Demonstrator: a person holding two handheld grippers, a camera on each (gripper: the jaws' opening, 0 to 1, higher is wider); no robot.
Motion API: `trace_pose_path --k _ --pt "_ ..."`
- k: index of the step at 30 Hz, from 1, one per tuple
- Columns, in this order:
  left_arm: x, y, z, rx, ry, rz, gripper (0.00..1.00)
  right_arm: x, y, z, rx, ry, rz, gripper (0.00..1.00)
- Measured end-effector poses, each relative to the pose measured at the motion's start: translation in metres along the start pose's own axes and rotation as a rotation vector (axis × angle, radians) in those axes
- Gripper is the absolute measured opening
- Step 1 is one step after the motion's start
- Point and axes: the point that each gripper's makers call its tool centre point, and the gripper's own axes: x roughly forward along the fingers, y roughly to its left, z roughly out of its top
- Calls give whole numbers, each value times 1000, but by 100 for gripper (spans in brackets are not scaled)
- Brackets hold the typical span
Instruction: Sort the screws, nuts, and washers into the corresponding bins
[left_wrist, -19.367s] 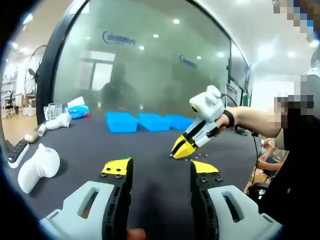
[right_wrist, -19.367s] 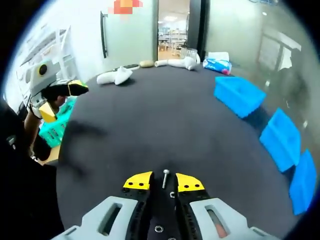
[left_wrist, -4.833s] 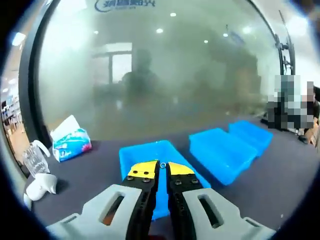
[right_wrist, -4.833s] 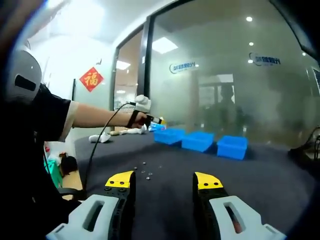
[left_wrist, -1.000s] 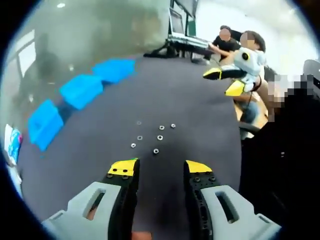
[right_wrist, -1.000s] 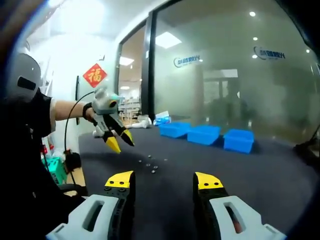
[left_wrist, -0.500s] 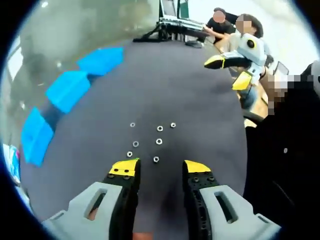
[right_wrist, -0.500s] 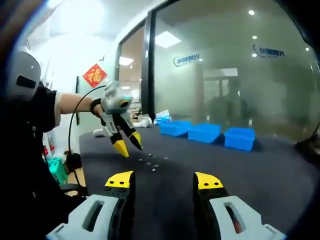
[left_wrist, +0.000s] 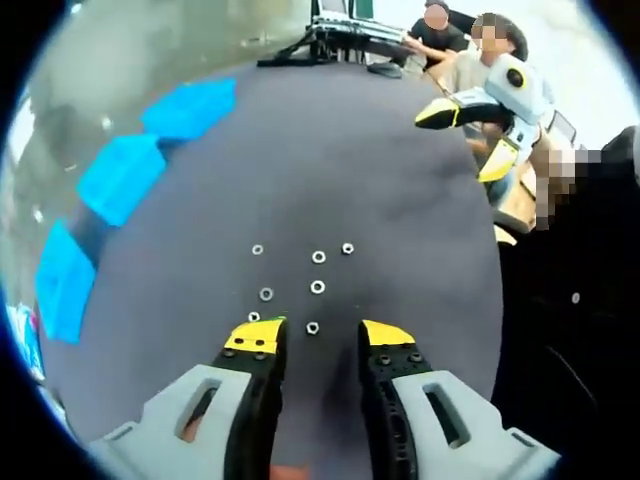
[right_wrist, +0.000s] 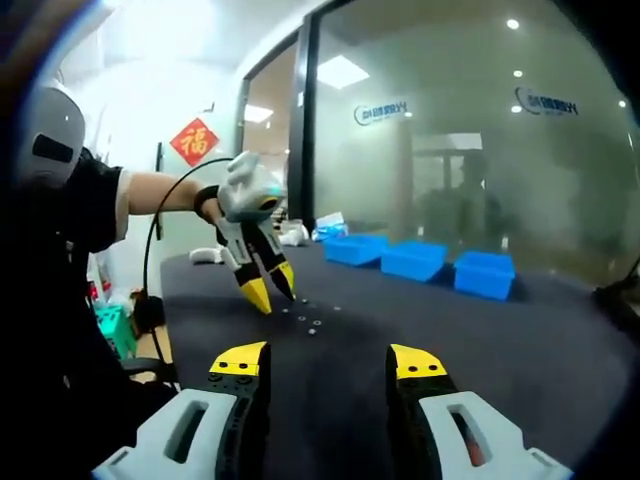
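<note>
On the dark surface (left_wrist: 400, 180), just ahead of my left tool (left_wrist: 316, 340), lay a small cluster of nuts (left_wrist: 312, 327); the nearest sat between the two yellow tips, another (left_wrist: 253, 317) just off the left tip, the rest (left_wrist: 318, 257) scattered a little farther out. My left tool stood open, holding nothing. Three blue bins (left_wrist: 120, 175) lined the far left edge, well apart from the nuts. My right tool (right_wrist: 328, 362) was open and empty too, raised off to the side; in its view the left tool (right_wrist: 270, 287) pointed tips-down just beside the nuts (right_wrist: 312, 324), with the bins (right_wrist: 415, 259) beyond. Half a second earlier the left tool had hung higher and farther back, the nearest nut ahead of the tips instead of between them; the right tool had barely shifted.
</note>
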Motion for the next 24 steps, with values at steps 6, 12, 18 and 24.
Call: trace_pose_path --k 6,12,18,24 --pt "3 4 -1 8 16 2 21 0 1 1 0 -1 1 43" --pt "7 7 -2 12 24 5 18 0 1 1 0 1 1 43" --pt "11 7 -5 4 32 -6 17 0 1 1 0 1 -1 43" --pt "10 9 -5 -16 28 -11 11 0 1 1 1 0 -1 43"
